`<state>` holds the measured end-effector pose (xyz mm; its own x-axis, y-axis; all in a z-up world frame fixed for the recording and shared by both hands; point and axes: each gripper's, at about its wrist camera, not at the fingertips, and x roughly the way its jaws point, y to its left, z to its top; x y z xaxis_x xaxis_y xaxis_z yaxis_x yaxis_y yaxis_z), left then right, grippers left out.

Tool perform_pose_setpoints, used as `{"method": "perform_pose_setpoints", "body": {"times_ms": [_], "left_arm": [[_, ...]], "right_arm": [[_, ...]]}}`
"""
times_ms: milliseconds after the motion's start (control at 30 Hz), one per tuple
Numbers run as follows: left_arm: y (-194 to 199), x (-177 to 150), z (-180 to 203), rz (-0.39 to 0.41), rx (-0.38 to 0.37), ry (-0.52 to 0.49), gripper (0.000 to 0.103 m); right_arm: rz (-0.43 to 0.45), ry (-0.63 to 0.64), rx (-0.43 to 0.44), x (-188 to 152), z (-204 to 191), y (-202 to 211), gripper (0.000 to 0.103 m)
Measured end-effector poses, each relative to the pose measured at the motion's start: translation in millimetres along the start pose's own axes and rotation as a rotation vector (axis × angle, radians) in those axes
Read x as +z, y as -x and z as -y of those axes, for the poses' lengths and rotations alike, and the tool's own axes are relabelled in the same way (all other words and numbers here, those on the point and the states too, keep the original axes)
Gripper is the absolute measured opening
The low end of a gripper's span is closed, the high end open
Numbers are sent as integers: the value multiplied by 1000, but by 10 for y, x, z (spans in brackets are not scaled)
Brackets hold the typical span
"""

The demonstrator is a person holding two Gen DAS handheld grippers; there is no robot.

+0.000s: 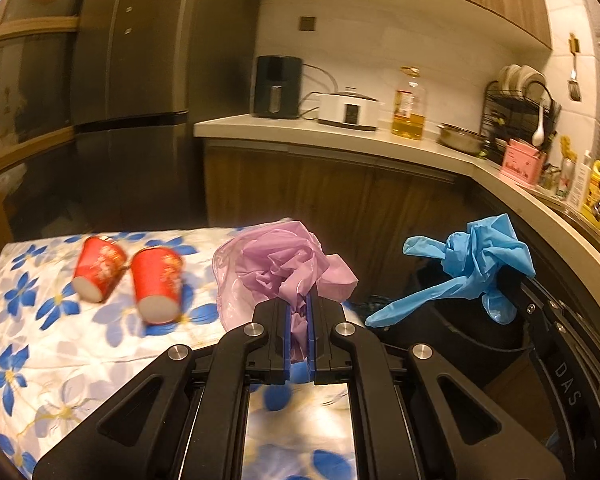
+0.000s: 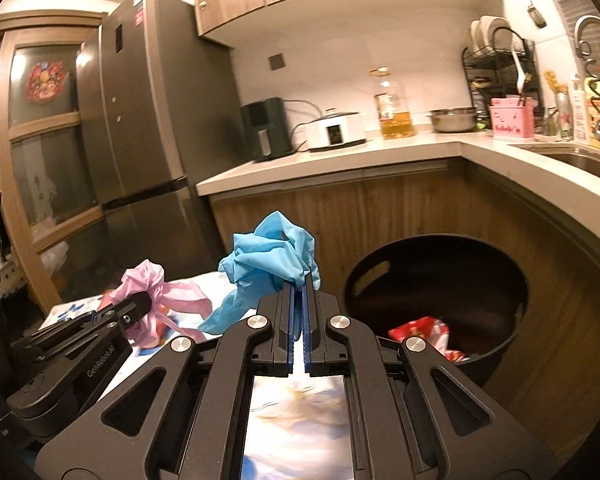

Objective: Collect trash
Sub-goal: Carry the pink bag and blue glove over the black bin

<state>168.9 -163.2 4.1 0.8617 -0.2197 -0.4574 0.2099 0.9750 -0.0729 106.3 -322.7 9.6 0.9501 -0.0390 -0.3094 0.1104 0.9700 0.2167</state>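
Note:
My left gripper is shut on a crumpled pink plastic bag, held over the right end of the flowered tablecloth. It also shows in the right wrist view. My right gripper is shut on a crumpled blue glove, which also shows in the left wrist view, held left of and above the black bin. Red-and-white wrapper trash lies inside the bin. Two red paper cups lie on their sides on the cloth.
A kitchen counter wraps behind and to the right of the bin, carrying an air fryer, a cooker, an oil bottle and a dish rack. A grey fridge stands at the left. Wooden cabinets sit under the counter.

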Motion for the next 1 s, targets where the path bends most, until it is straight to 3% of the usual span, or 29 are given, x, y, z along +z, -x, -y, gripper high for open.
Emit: {"method": "perform_pose_setpoints", "body": {"times_ms": [533,1000], "left_arm": [[-377,229,1078,25,-220,-105,6],[-722,172,1425,-16,-330,-136,6]], "right_arm": [[39,-96,-180,279,1016,-11,3],[-4,-124,-216,332,1343,-243,4]]}}
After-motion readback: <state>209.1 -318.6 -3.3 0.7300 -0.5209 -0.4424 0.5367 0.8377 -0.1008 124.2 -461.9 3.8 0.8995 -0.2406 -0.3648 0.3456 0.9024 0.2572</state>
